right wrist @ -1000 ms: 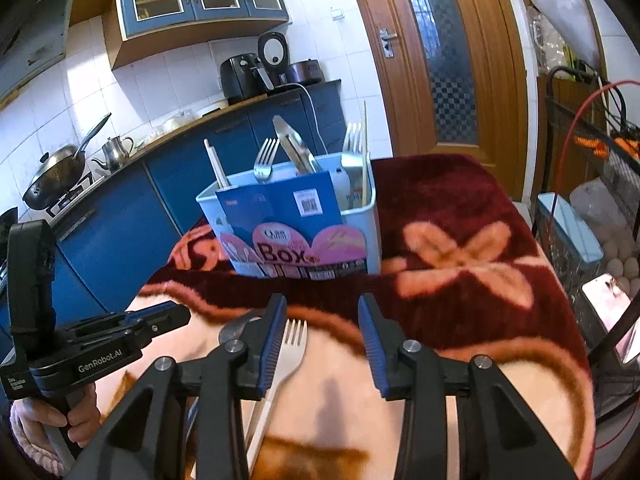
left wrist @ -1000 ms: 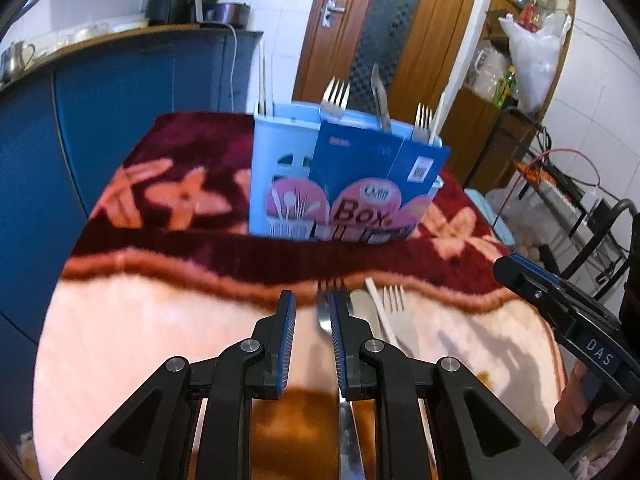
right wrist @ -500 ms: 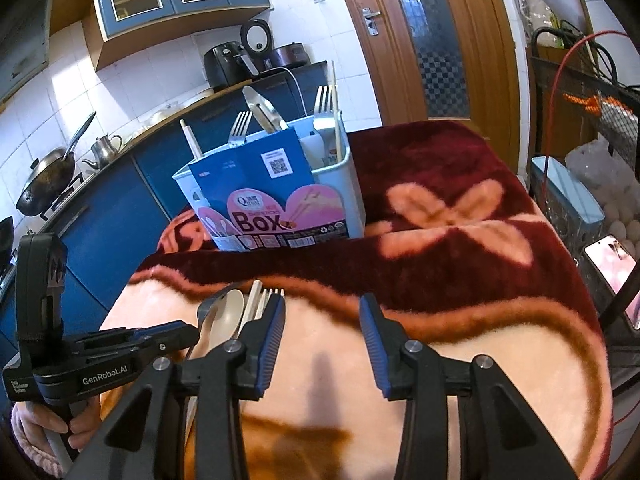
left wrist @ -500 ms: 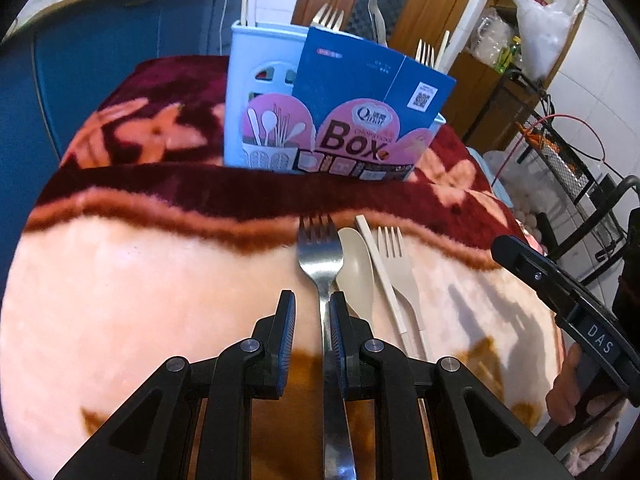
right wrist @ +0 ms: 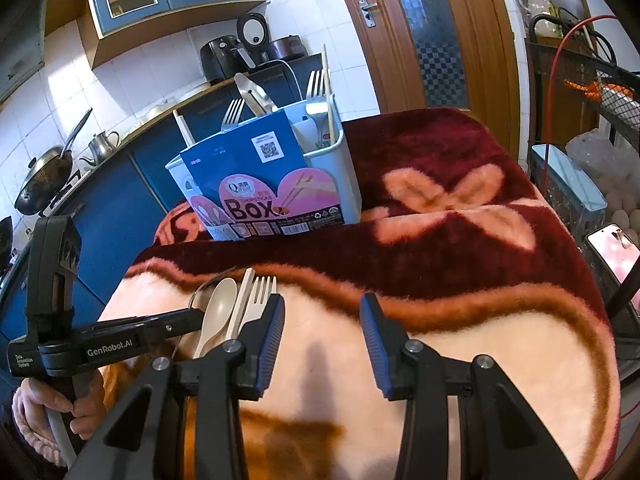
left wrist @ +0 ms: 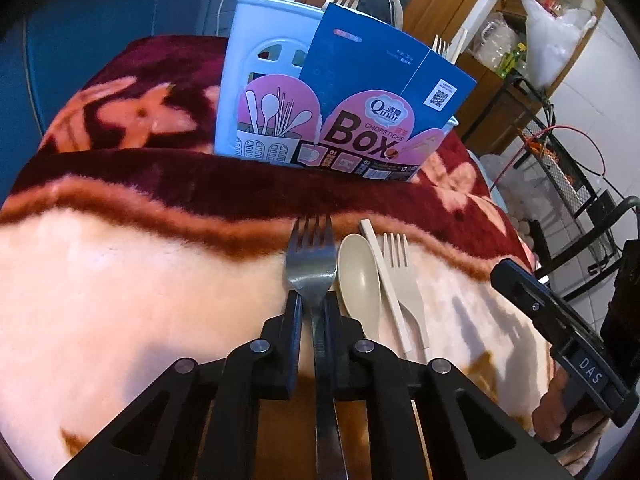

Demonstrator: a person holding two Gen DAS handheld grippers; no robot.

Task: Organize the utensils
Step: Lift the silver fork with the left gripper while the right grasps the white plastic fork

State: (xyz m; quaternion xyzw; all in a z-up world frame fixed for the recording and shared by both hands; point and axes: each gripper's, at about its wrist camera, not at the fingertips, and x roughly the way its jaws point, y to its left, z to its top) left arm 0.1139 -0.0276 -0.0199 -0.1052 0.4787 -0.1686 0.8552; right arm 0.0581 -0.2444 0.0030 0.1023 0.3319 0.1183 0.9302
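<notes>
1. The blanket (left wrist: 120, 280) is the biggest thing here: fuzzy fleece over the whole table, cream up front, dark red at the back with pale pink flower shapes and a rusty wavy band between.
2. The caddy (left wrist: 256, 80) is next, a pale blue plastic box with oval cutouts, standing upright on the red part. A glossy blue and pink cardboard sleeve (left wrist: 380, 92) printed "Box" leans across its front. Metal forks, tongs and pale sticks poke out of the top.
3. The left gripper (left wrist: 313, 304) is black plastic and pointed down at the blanket. Its jaws are closing with the neck of the steel fork (left wrist: 310, 260) between them; the fork lies flat, tines aimed at the caddy.
4. The right gripper (right wrist: 322, 336) has ribbed blue pads, jaws apart, nothing between them, sitting over bare cream fleece just right of the cutlery.
5. Just beside the steel fork: a matte beige plastic spoon (left wrist: 358, 280), a flat cream chopstick (left wrist: 386, 284), and a cream plastic fork (left wrist: 404, 280), all side by side.
6. Only the right wrist view shows the kitchen counter with a wok (right wrist: 44, 180) and kettle (right wrist: 100, 144), plus the hand (right wrist: 60, 408) holding the left tool. Only the left wrist view shows the steel fork's full head.
</notes>
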